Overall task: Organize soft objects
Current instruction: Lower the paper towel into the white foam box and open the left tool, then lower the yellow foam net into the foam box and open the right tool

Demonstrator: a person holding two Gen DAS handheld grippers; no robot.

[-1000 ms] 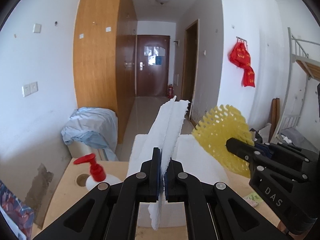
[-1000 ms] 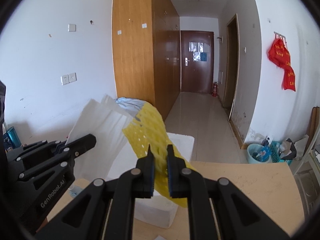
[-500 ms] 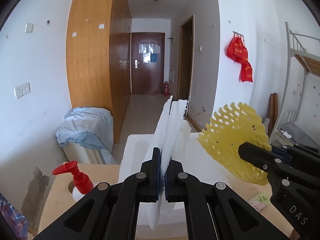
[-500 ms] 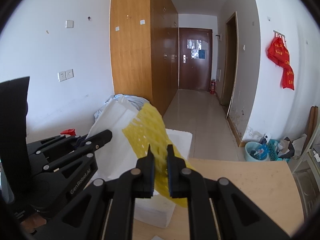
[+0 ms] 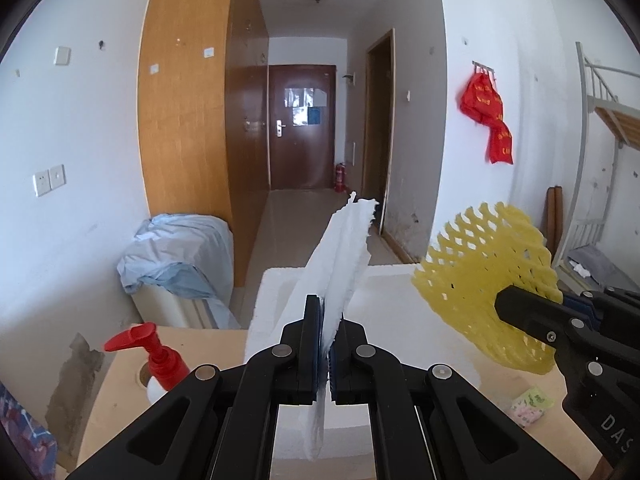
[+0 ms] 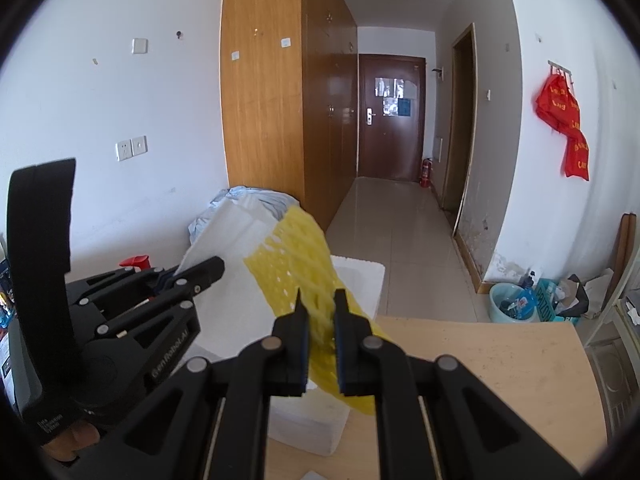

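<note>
My left gripper (image 5: 328, 344) is shut on a folded white foam sheet (image 5: 340, 264) that stands edge-on above a white foam box (image 5: 384, 300). My right gripper (image 6: 319, 320) is shut on a yellow foam net (image 6: 298, 264), held over the box's right side (image 6: 360, 276). In the left wrist view the right gripper (image 5: 520, 308) comes in from the right with the net (image 5: 488, 276). In the right wrist view the left gripper (image 6: 208, 270) sits at the left with the white sheet (image 6: 228, 232).
The box stands on a light wooden table (image 6: 500, 356). A red pump bottle (image 5: 160, 360) stands at the table's left. A small printed packet (image 5: 528, 404) lies at the right. A blue-covered bundle (image 5: 176, 252) sits beyond, by the wardrobe. A bunk frame (image 5: 592, 200) is far right.
Both grippers have risen and drawn back a little with their foam pieces. The right gripper and yellow net have shifted right of the white sheet. Both grips are unchanged.
</note>
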